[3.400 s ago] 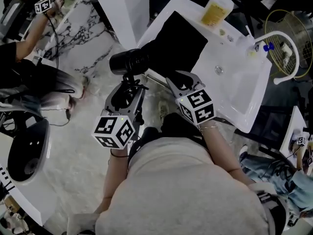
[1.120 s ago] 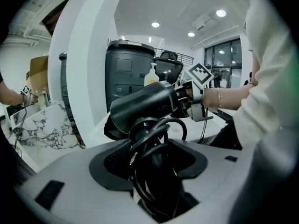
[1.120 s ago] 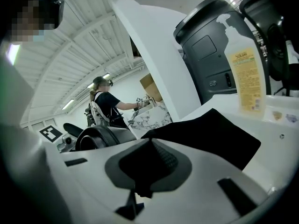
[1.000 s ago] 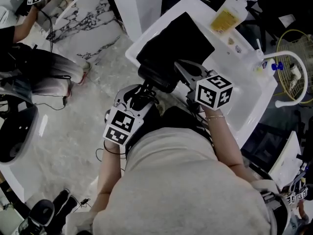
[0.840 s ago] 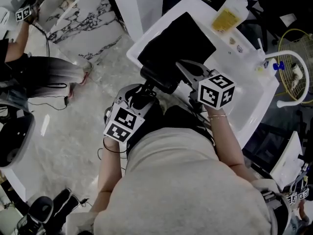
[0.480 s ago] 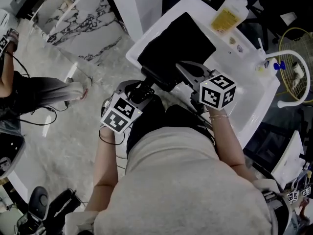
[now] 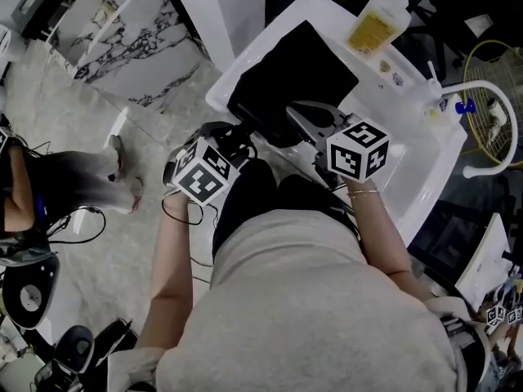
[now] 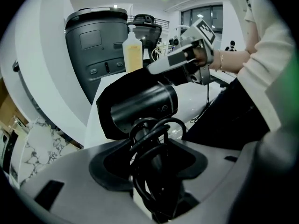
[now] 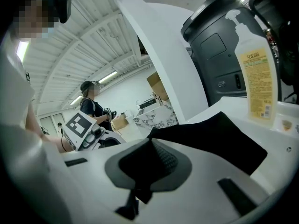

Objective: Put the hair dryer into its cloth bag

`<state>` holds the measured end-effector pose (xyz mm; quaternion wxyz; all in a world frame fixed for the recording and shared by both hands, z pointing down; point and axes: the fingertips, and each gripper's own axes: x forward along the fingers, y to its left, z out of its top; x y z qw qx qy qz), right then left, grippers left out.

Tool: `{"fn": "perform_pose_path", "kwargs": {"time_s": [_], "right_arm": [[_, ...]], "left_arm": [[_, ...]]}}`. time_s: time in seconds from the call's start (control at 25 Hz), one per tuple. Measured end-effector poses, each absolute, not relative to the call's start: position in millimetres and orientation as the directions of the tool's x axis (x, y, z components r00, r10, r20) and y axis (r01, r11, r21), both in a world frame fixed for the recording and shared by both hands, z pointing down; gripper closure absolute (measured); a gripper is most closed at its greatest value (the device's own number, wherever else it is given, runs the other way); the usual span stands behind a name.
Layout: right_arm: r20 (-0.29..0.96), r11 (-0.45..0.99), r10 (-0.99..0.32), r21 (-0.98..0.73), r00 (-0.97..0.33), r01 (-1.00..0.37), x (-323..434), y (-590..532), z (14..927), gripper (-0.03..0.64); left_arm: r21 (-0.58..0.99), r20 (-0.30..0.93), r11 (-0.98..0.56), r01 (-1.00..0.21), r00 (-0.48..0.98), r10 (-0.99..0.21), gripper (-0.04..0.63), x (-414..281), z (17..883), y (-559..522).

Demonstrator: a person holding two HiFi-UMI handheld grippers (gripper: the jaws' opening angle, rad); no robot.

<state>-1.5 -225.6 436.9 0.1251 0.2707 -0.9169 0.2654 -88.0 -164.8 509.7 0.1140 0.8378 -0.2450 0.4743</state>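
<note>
Plainly, the black hair dryer [image 8: 140,107] has a coiled cord [image 8: 150,141].

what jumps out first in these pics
The black hair dryer, its cord looped round the handle, is clamped in the left gripper at the near edge of the white basin top. Just beyond it the black cloth bag lies on that top, its near edge pinched by the right gripper. A yellow soap bottle stands at the far edge.
</note>
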Motion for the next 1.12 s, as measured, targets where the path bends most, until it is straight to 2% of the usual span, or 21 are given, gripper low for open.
{"fn": "perform_pose_path", "kwargs": {"time_s": [0.2, 0.6, 1.12], "right_arm": [[0.378, 0.728, -0.42, -0.403, -0.825, -0.555, -7.0, -223.3, 436.2, 0.604], [0.411, 0.739, -0.406, -0.377, -0.816, -0.558, -12.1, -212.2, 444.9, 0.604], [0.43, 0.731, -0.429, -0.351, -0.794, -0.585, -8.7, -206.7, 449.2, 0.604]], "left_arm": [[-0.095, 0.886, -0.87, -0.484, 0.358, -0.295, 0.353, -89.1, 518.2, -173.8], [-0.077, 0.883, -0.765, -0.64, 0.313, -0.35, 0.353, -78.5, 526.4, -204.1], [-0.112, 0.868, -0.756, -0.644, 0.308, -0.39, 0.351, -66.4, 533.0, -213.8]]}}
